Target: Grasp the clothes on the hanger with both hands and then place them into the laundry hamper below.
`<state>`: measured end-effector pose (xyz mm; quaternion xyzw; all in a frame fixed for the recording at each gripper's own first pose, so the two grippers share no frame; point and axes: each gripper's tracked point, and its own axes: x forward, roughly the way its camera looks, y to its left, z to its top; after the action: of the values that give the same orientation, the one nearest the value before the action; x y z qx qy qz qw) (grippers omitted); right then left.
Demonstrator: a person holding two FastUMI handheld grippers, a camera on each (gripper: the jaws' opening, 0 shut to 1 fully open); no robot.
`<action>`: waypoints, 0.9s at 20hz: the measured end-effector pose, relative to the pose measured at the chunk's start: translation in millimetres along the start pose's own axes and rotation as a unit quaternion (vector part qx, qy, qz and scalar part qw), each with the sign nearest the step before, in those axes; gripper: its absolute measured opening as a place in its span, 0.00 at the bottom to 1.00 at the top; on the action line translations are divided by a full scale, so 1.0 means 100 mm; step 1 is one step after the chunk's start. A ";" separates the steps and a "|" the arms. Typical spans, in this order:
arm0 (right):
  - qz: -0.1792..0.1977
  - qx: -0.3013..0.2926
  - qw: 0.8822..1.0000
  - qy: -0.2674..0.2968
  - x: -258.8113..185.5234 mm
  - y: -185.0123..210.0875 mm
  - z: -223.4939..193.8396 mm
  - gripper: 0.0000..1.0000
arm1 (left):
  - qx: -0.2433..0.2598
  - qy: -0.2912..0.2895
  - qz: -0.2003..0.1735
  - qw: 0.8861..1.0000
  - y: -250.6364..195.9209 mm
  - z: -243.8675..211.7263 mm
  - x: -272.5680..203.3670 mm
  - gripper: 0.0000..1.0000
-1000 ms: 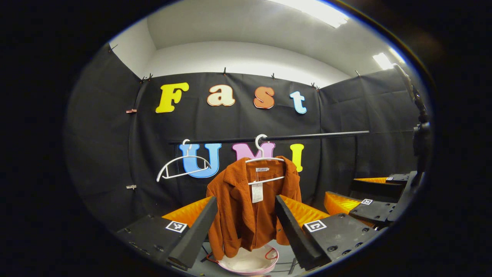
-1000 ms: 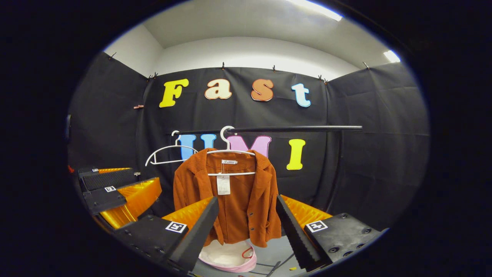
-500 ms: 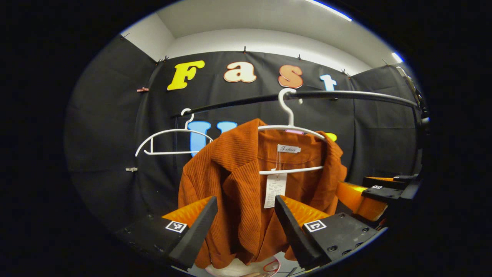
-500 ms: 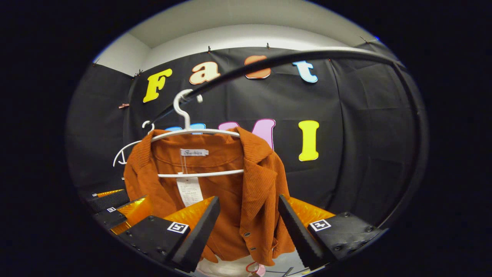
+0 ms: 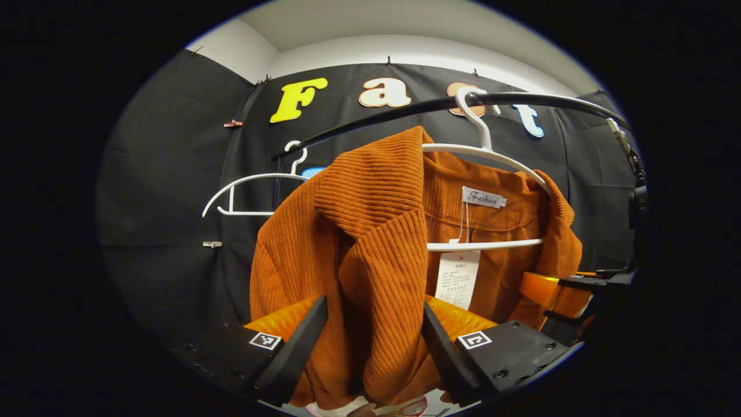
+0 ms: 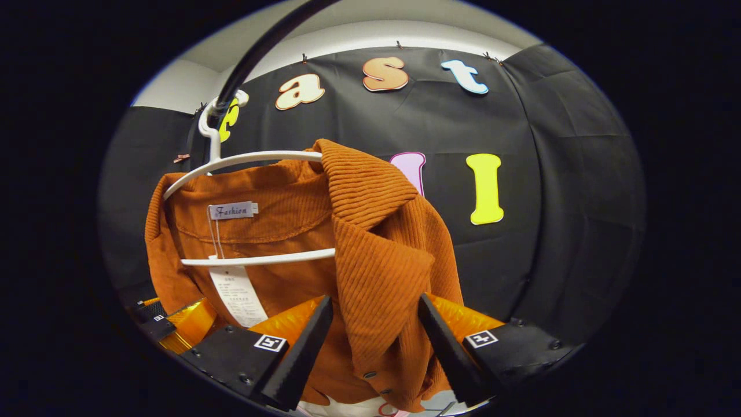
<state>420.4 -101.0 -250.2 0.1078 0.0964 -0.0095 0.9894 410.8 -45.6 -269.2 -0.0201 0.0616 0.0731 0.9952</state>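
Support: black rail, two white hangers hooked on it.
The black rail (image 5: 370, 119) runs in front of the booth's black cloth wall; in the right gripper view it (image 6: 260, 49) arcs up steeply to the top edge. Two white hangers hook over it. One hanger (image 5: 489, 153) carries the rust-orange corduroy jacket (image 5: 370, 243), collar draped over its shoulders and a paper tag dangling by its lower bar. Empty hanger (image 5: 249, 179) hangs beside it, apart from the jacket's hanger.
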 end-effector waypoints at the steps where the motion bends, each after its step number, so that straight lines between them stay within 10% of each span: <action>1: 0.003 -0.002 1.000 0.005 0.06 -0.02 0.01 0.88 | -0.011 -0.003 -0.012 1.000 -0.05 0.03 0.06 0.95; 3: -0.007 -0.014 1.000 0.003 0.19 -0.16 0.04 0.67 | -0.038 -0.008 -0.023 0.999 -0.07 0.10 0.15 0.89; 6: -0.004 -0.014 1.000 -0.009 0.29 -0.35 0.18 0.07 | -0.040 0.008 0.010 0.999 0.23 0.13 0.27 0.28; 7: -0.001 -0.010 1.000 -0.007 0.32 -0.42 0.19 0.10 | -0.036 0.015 0.013 0.999 0.29 0.15 0.31 0.07; 18: -0.034 0.040 0.995 -0.081 0.49 -1.07 0.96 0.10 | 0.048 -0.031 0.075 0.996 1.02 0.95 0.06 0.07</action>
<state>482.6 -225.8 -189.8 0.1424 0.0194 -0.0555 0.9881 413.1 61.0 -178.7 0.0350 0.0353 0.1453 0.9881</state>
